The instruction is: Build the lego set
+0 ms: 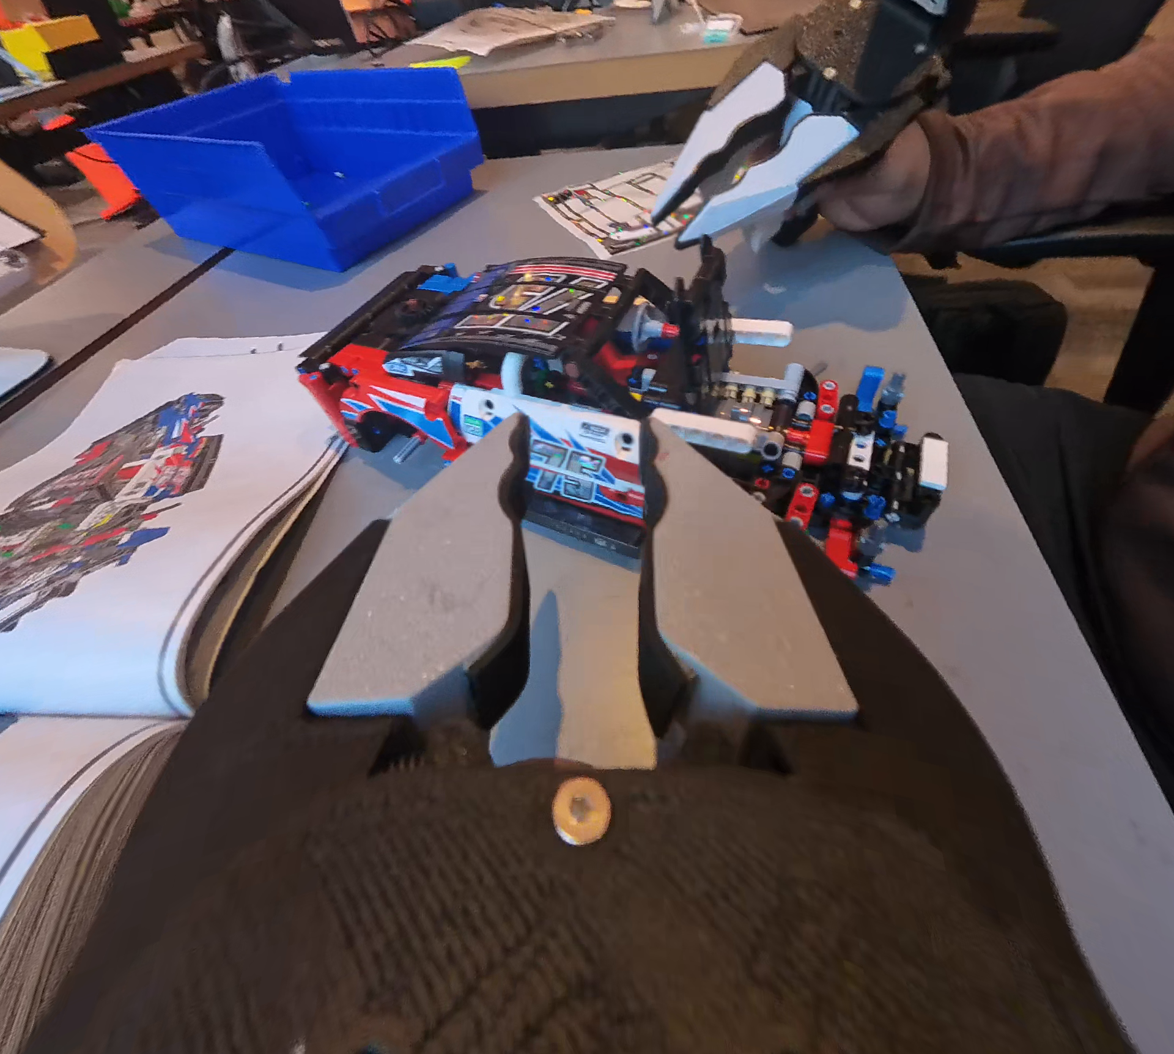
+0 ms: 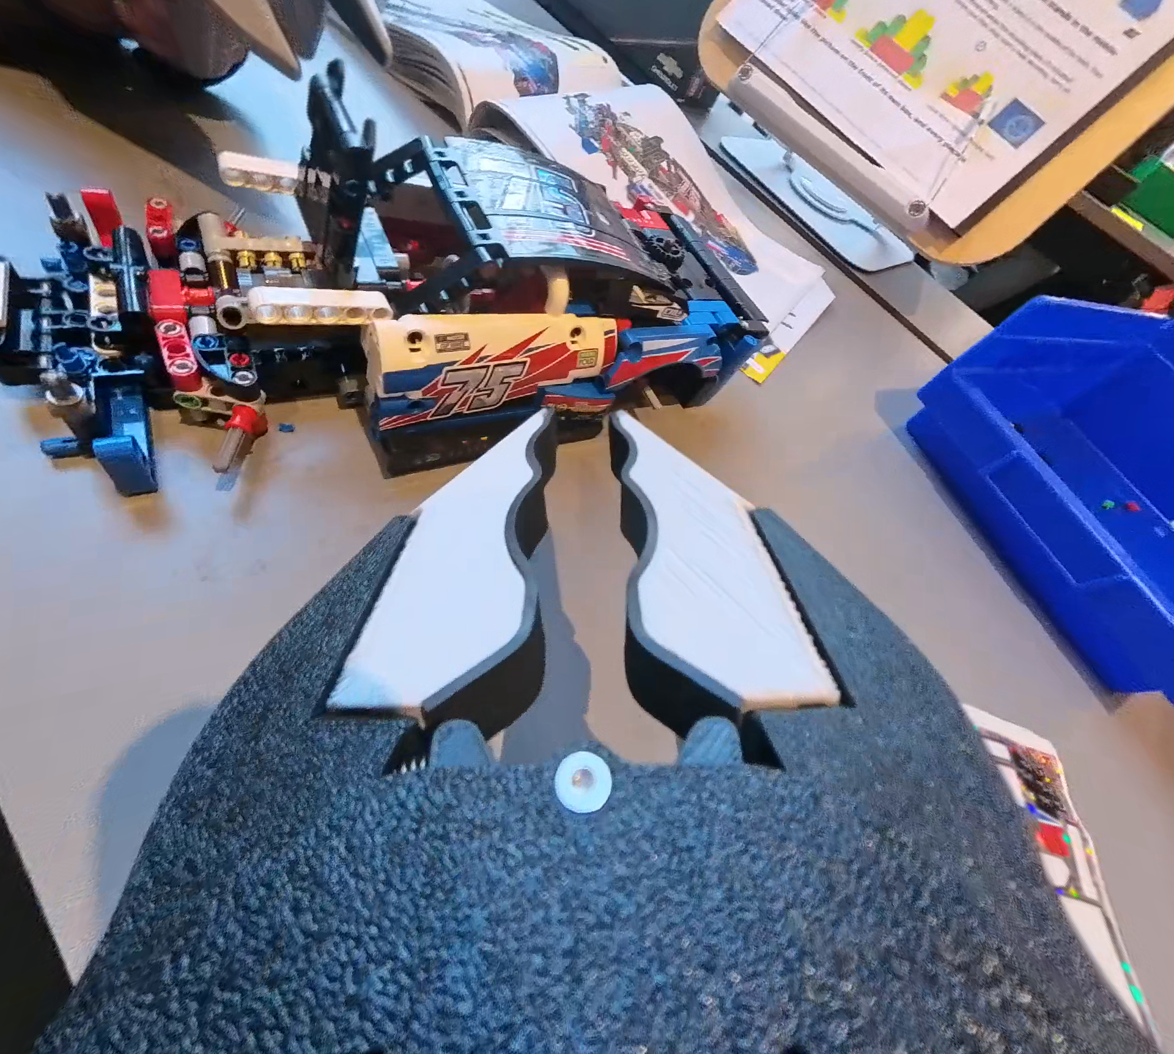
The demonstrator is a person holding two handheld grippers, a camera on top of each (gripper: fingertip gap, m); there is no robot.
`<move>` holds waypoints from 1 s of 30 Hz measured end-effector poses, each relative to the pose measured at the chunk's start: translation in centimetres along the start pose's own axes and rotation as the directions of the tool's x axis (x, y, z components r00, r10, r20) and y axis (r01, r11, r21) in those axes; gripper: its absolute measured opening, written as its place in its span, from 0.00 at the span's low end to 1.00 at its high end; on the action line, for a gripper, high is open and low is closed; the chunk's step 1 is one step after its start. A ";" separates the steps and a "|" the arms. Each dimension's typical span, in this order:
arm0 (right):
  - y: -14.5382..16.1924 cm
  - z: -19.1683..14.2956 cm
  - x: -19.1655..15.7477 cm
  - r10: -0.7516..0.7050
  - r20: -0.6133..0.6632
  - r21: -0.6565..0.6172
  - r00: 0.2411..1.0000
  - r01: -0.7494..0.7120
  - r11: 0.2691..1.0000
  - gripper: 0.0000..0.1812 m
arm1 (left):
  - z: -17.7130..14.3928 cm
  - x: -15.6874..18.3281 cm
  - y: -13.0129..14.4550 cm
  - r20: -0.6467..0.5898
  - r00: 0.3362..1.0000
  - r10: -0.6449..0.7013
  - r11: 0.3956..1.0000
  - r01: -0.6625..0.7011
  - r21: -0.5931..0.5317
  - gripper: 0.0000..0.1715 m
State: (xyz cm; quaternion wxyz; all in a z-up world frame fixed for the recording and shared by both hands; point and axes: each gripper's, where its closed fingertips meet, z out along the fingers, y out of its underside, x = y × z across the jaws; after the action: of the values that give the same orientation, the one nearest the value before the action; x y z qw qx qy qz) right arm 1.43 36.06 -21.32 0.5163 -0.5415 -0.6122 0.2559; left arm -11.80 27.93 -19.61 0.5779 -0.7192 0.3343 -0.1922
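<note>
Left wrist view: sits behind left gripper (image 1: 583, 439), looks down-forward across table (image 1: 953, 674), close to toy car (image 1: 508, 363) at 12 o'clock; right gripper (image 1: 673, 226) at 1 o'clock.
Right wrist view: behind right gripper (image 2: 579, 420), faces car's (image 2: 508, 337) opposite side, close.
Shared: car, open manual (image 1: 159, 515) (image 2: 635, 147), blue bin (image 1: 298, 159) (image 2: 1067, 477), table.

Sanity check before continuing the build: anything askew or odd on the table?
Yes. The lego car lies without wheels, its bare axles showing, and the front chassis is uncovered. A tiny blue piece lies loose beside it. Both claws hang open, holding nothing.
</note>
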 end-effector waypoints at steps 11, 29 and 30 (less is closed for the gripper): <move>0.4 -0.1 0.9 0.050 -0.017 -0.011 0.999 -0.050 0.999 0.10 | -2.1 -1.3 -1.0 0.157 0.985 -0.068 0.993 0.052 0.101 0.17; 1.6 0.5 2.3 0.202 0.012 -0.071 0.979 -0.200 0.977 0.16 | -5.8 -8.1 0.3 0.492 0.807 -0.328 0.944 0.253 0.214 0.39; 1.8 0.6 2.2 0.208 0.018 -0.081 0.978 -0.206 0.975 0.16 | -5.9 -8.1 0.4 0.495 0.804 -0.329 0.943 0.255 0.214 0.40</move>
State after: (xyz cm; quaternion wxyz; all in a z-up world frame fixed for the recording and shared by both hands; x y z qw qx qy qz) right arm 1.85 38.77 -22.26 0.4573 -0.6187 -0.5687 0.2911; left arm -21.48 29.46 -17.56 0.6581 -0.7456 0.0356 -0.0983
